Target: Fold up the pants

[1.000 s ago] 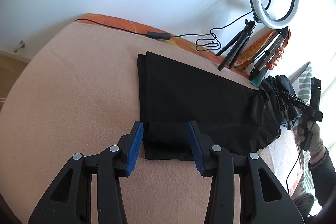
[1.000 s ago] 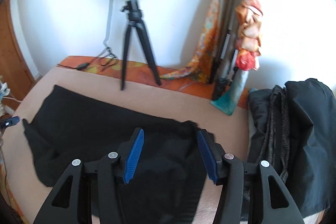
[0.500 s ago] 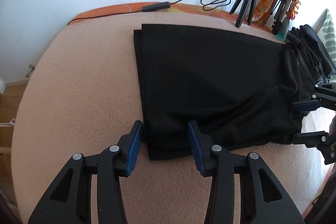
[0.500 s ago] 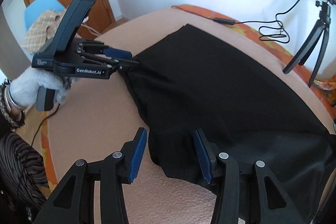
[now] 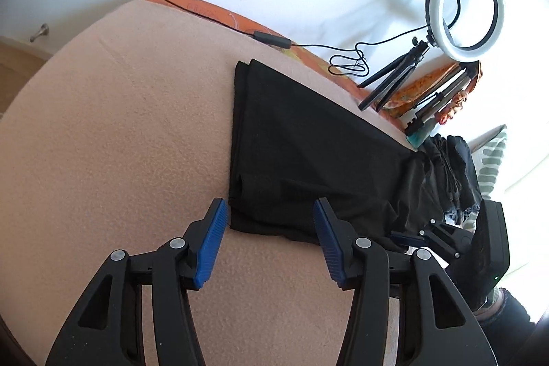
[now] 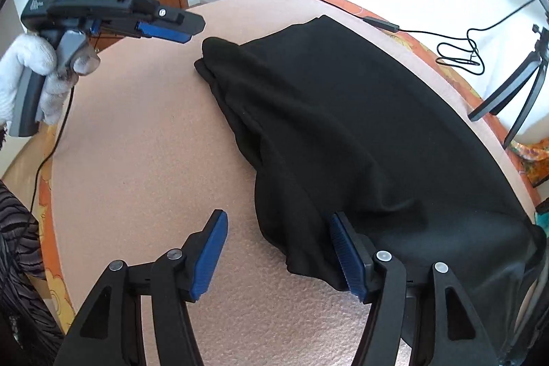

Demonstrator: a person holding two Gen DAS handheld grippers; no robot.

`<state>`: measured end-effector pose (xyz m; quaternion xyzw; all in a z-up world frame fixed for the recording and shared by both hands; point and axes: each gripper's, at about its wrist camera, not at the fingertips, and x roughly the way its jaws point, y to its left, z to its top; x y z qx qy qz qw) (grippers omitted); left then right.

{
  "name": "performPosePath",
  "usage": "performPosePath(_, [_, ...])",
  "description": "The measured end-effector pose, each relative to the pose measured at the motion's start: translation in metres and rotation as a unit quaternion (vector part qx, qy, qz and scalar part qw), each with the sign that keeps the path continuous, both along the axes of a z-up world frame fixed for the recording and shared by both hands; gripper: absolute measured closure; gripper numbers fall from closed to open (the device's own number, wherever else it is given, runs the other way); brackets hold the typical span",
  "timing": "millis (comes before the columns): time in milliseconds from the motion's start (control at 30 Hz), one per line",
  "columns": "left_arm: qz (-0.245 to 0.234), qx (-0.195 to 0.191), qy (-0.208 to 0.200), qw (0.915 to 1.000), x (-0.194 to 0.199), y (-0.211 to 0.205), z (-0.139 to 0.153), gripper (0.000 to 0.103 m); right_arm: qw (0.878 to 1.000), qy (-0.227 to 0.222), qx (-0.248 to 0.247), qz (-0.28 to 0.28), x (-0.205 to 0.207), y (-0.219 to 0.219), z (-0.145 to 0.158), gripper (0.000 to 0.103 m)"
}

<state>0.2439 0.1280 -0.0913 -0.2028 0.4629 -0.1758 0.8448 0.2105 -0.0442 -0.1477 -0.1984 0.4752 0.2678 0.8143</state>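
The left claw (image 5: 271,242) stands wide open with nothing between its blue pads, hovering just short of the near hem corner of the black pants (image 5: 308,160), which lie folded lengthwise on the pink blanket (image 5: 120,143) of the bed. Left of the pants the blanket runs bare out to the bed's rounded edge. The right claw (image 6: 278,254) is also spread wide and grips nothing; its right pad sits against the rumpled waist end of the pants (image 6: 343,126), while its left pad hangs over bare blanket (image 6: 144,160). The pants' near long edge is wavy and bunched, the far edge straight. Beyond it, along the bed's far edge by the wall, a black cable (image 5: 274,40) trails to a ring light (image 5: 465,6) on a small tripod. A dark bundle of clothes (image 5: 449,167) lies past the waist end.
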Motion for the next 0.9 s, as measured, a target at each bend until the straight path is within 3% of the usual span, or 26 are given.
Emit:
performPosePath(33, [0.001,0.005,0.004,1.0000,0.000,-0.001,-0.001,0.052,1.000,-0.009,-0.018,0.008,-0.002,0.005,-0.003,0.042])
performPosePath(67, [0.001,0.007,0.007,0.9999,0.000,-0.003,-0.002,0.052,0.999,-0.021,-0.019,0.014,-0.004,0.006,0.000,0.056])
performPosePath(100, [0.002,0.006,0.009,0.9999,0.000,-0.004,-0.003,0.052,0.999,-0.021,-0.024,0.020,-0.005,0.007,0.001,0.063])
performPosePath(133, [0.005,0.001,0.012,0.9999,0.000,-0.004,-0.004,0.052,0.999,-0.024,-0.034,0.017,-0.004,0.008,0.002,0.085])
performPosePath(167, [0.009,-0.007,0.016,0.9998,-0.001,-0.003,-0.005,0.052,0.998,-0.030,-0.052,0.013,-0.002,0.009,0.002,0.095])
performPosePath(300, [0.028,-0.035,0.030,0.9985,0.000,0.001,-0.009,0.052,0.999,-0.002,-0.022,0.034,-0.003,-0.003,0.017,0.098])
performPosePath(433, [0.048,-0.062,0.067,0.9946,0.000,0.001,-0.021,0.052,0.998,0.015,-0.032,0.052,-0.013,-0.006,0.014,0.091])
performPosePath(467, [0.052,-0.072,0.076,0.9932,-0.001,0.000,-0.023,0.052,0.998,0.012,-0.038,0.052,-0.014,-0.005,0.012,0.077])
performPosePath(533, [0.063,-0.089,0.079,0.9909,-0.006,-0.001,-0.022,0.052,0.999,0.006,-0.026,0.046,-0.017,-0.007,0.017,0.060])
performPosePath(600, [0.071,-0.090,0.076,0.9905,-0.012,-0.006,-0.018,0.052,0.999,0.004,-0.001,0.032,-0.020,-0.012,0.024,0.059])
performPosePath(667, [0.087,-0.090,0.081,0.9889,-0.015,-0.009,-0.019,0.052,0.999,0.001,0.029,0.013,-0.029,-0.019,0.034,0.050])
performPosePath(800, [0.129,-0.136,0.112,0.9758,-0.018,-0.005,-0.030,0.052,0.995,-0.008,0.087,-0.041,-0.045,-0.039,0.056,0.043])
performPosePath(900, [0.146,-0.139,0.115,0.9727,-0.018,-0.008,-0.033,0.052,0.989,-0.007,0.128,-0.075,-0.054,-0.059,0.070,0.039])
